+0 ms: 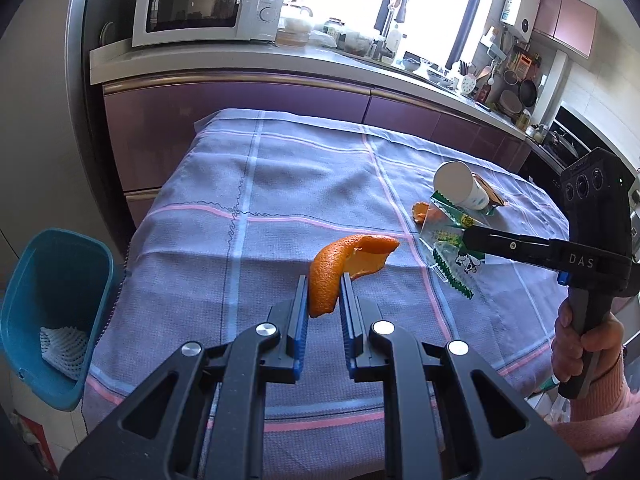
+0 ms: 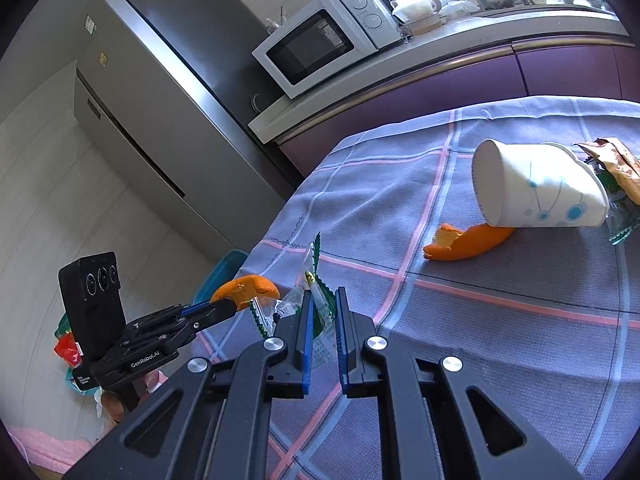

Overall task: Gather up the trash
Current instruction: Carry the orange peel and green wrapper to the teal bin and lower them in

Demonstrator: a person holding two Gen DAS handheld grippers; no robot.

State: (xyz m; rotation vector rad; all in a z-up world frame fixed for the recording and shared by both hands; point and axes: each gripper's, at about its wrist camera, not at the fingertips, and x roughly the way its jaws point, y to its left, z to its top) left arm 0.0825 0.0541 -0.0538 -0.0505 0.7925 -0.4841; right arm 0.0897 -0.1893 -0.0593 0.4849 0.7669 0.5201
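Between left tongs [image 1: 325, 286], orange peel [image 1: 340, 264] (pinched)

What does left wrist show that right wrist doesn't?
Left wrist only: inside of the blue bin with white foam netting, and the person's right hand.
Right wrist only: the refrigerator and the left gripper's camera housing.
Both: orange peel clamped in the left gripper, clear plastic wrapper in the right gripper, tipped paper cup, second peel, microwave.

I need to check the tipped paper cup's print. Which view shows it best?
The right wrist view: the paper cup lies on its side, close, blue print clear. In the left wrist view it is small and distant, mostly showing its open mouth.
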